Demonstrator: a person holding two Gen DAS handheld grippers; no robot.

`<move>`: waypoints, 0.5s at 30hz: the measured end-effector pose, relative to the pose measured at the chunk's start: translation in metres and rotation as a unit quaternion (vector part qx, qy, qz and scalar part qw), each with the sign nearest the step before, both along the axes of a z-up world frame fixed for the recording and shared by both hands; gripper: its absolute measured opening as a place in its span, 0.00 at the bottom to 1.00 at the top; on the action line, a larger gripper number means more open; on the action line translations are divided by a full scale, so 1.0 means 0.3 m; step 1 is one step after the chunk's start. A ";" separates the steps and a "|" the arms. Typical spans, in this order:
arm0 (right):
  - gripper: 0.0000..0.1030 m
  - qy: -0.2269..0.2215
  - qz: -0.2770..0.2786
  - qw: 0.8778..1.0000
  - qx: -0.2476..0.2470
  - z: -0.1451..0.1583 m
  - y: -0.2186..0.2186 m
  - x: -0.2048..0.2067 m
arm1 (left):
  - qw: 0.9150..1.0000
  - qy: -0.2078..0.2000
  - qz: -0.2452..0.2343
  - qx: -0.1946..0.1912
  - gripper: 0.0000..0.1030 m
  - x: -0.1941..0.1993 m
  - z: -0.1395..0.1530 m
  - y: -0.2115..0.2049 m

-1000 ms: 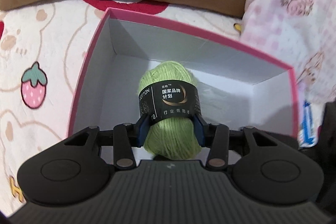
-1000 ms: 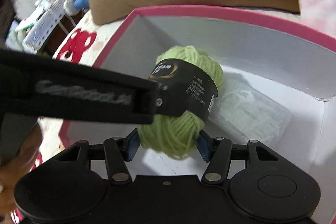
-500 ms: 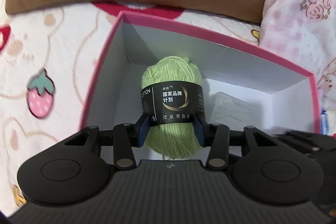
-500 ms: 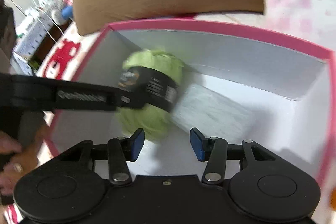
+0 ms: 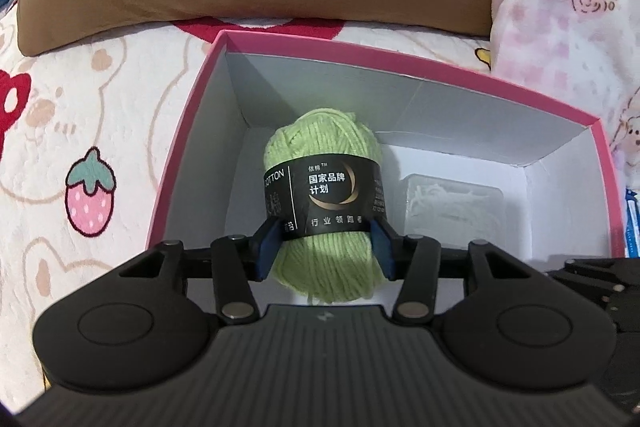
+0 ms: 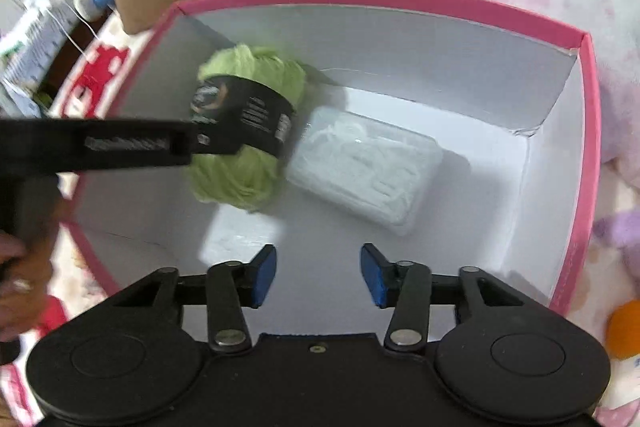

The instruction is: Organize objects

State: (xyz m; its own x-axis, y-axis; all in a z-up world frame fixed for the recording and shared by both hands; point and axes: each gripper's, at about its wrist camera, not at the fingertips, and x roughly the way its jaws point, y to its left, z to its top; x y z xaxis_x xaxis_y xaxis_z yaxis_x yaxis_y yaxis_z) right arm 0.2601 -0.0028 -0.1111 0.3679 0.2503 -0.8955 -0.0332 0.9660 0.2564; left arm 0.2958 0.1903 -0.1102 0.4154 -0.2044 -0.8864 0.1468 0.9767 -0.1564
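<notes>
Green yarn ball sits inside the pink box, toward its left wall, upright on end with the black label band around its middle. We can't tell whether its base rests on the box floor or hangs just above it. Beside it, on the box floor, lies a clear plastic case, close to the yarn (touching or not, hard to say).

Left gripper has its jaws pinching the yarn at the lower edge of the label, and they are easing apart, so we read this as the release. Right gripper hovers over the near part of the box, jaws empty and closing on nothing.

Risks from here:
- Yarn is soft and tall; if let go while off the floor, it could tip onto the plastic case.
- Loose strands could snag a blue pad on withdrawal and drag the ball back out.
- Both grippers share one box opening, so a sideways pull-out could knock them together.

The box rests on a printed bedsheet.
</notes>
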 end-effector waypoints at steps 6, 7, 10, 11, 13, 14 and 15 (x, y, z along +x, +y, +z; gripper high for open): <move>0.42 -0.006 -0.027 0.999 -0.031 0.005 -0.005 0.071 | 1.000 -0.004 -0.001 -0.010 0.46 0.008 0.001 -0.008; 0.42 -0.007 -0.032 0.999 -0.025 0.007 -0.012 0.082 | 1.000 -0.007 -0.006 -0.013 0.45 0.008 0.005 -0.013; 0.39 -0.017 -0.033 0.999 -0.027 0.013 -0.013 0.102 | 1.000 -0.009 -0.013 -0.004 0.44 0.013 0.010 -0.026; 0.39 -0.016 -0.034 0.999 -0.025 0.010 -0.014 0.106 | 1.000 -0.007 -0.013 -0.004 0.44 0.015 0.009 -0.026; 0.39 -0.006 -0.050 0.999 0.001 0.002 -0.035 0.107 | 1.000 -0.005 -0.008 -0.004 0.44 0.017 0.007 -0.022; 0.39 0.000 -0.054 0.998 0.017 -0.004 -0.044 0.108 | 1.000 -0.004 -0.005 -0.007 0.44 0.018 0.006 -0.018; 0.38 0.003 -0.056 0.998 0.029 -0.010 -0.050 0.106 | 1.000 -0.003 -0.002 -0.010 0.44 0.019 0.005 -0.014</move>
